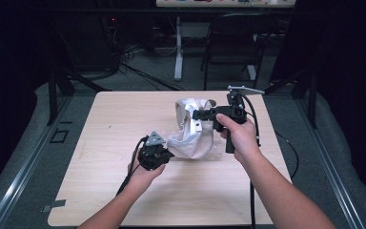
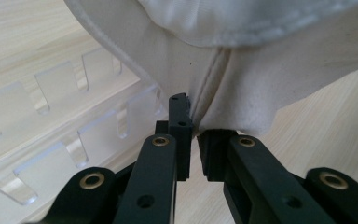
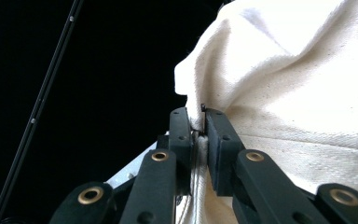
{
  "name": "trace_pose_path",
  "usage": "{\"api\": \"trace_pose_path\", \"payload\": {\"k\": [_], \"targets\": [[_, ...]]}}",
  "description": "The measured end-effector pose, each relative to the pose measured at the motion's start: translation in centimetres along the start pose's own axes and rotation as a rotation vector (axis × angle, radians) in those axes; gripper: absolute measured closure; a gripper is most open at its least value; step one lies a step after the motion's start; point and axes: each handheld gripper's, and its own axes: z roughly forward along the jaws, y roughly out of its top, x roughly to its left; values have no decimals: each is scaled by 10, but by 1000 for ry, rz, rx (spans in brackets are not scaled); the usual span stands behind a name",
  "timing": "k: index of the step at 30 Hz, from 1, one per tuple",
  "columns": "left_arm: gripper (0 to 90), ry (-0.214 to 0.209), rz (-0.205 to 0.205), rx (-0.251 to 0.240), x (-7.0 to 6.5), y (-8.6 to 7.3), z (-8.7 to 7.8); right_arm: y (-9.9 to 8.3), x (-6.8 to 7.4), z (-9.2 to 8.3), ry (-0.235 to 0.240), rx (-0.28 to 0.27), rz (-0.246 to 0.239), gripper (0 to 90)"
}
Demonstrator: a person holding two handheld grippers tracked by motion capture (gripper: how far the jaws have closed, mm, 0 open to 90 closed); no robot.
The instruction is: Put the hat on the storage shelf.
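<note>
The cloth bag (image 1: 193,131) is cream-white with no pattern, and its seam (image 2: 208,84) just above the fingertips (image 2: 181,116) has the same colour. The left gripper (image 1: 164,155) and right gripper (image 1: 201,114) are black with brass-coloured rivets. The slotted rack (image 2: 51,121) beside the fingers is clear. The table (image 1: 114,124) is pale wood with fine grain.

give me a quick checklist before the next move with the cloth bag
1. Left gripper shut on the cream cloth bag at a seam: ok.
2. Right gripper shut on the bag's edge: ok.
3. Bag hangs between both grippers above the light wooden table: ok.
4. Clear slotted plastic tray beside the bag, touching it or not: cannot tell.
5. What is inside the bag: cannot tell.
</note>
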Motion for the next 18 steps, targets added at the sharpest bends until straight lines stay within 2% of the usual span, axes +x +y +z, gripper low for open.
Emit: {"api": "trace_pose_path", "payload": {"k": [2, 4, 5, 8, 10, 11, 12, 13, 15, 17, 18], "targets": [[848, -18, -27, -5, 3, -1, -1, 0, 1, 3, -2, 2, -7, 820], [849, -19, -29, -2, 4, -1, 0, -1, 1, 5, -7, 6, -10, 820], [849, -27, -36, 19, 4, -2, 1, -1, 1, 6, -5, 9, -11, 820], [848, -36, -57, 28, 8, -2, 1, -1, 2, 9, -7, 11, -12, 820], [847, -37, -55, 27, 8, -2, 1, -2, 2, 10, -10, 12, -12, 820], [848, -59, -86, 17, 11, -1, -1, -1, 3, 11, -10, 16, -17, 820], [848, -59, -86, 17, 11, -1, -1, -1, 3, 11, -10, 16, -17, 820], [848, -80, -95, 12, 13, -1, -1, -1, 3, 12, -12, 14, -16, 820], [850, -98, -52, 10, 16, -3, 1, -1, 2, 13, -13, 14, -13, 820], [850, -130, -46, 5, 21, -4, 2, 0, 1, 15, -12, 18, -16, 820], [849, -122, -44, 6, 21, -5, 2, 0, 1, 15, -9, 20, -16, 820]]}}
